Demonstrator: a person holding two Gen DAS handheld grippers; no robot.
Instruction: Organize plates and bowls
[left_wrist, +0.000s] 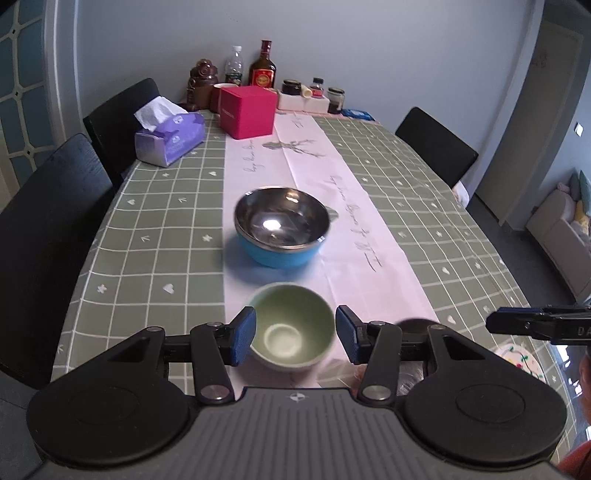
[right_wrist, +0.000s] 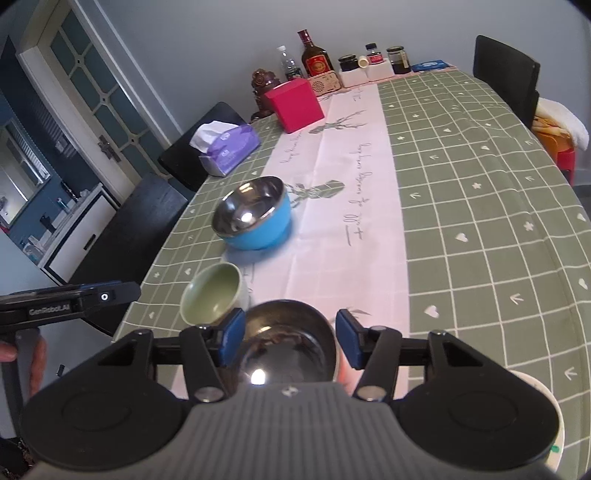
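A blue bowl with a steel inside (left_wrist: 282, 225) stands on the pink runner mid-table; it also shows in the right wrist view (right_wrist: 255, 218). A small green bowl (left_wrist: 291, 328) sits nearer, between the open fingers of my left gripper (left_wrist: 295, 334), which do not touch it; it also shows in the right wrist view (right_wrist: 212, 293). My right gripper (right_wrist: 290, 341) is open over a steel bowl (right_wrist: 291, 343), fingers astride it without contact. A patterned white plate (left_wrist: 519, 360) lies at the near right, partly hidden; its rim shows in the right wrist view (right_wrist: 546, 402).
A purple tissue box (left_wrist: 170, 138), a red box (left_wrist: 247, 110), bottles and jars (left_wrist: 312, 92) stand at the far end of the table (left_wrist: 406, 184). Black chairs (left_wrist: 48, 236) stand on the left and one (left_wrist: 436, 146) on the right.
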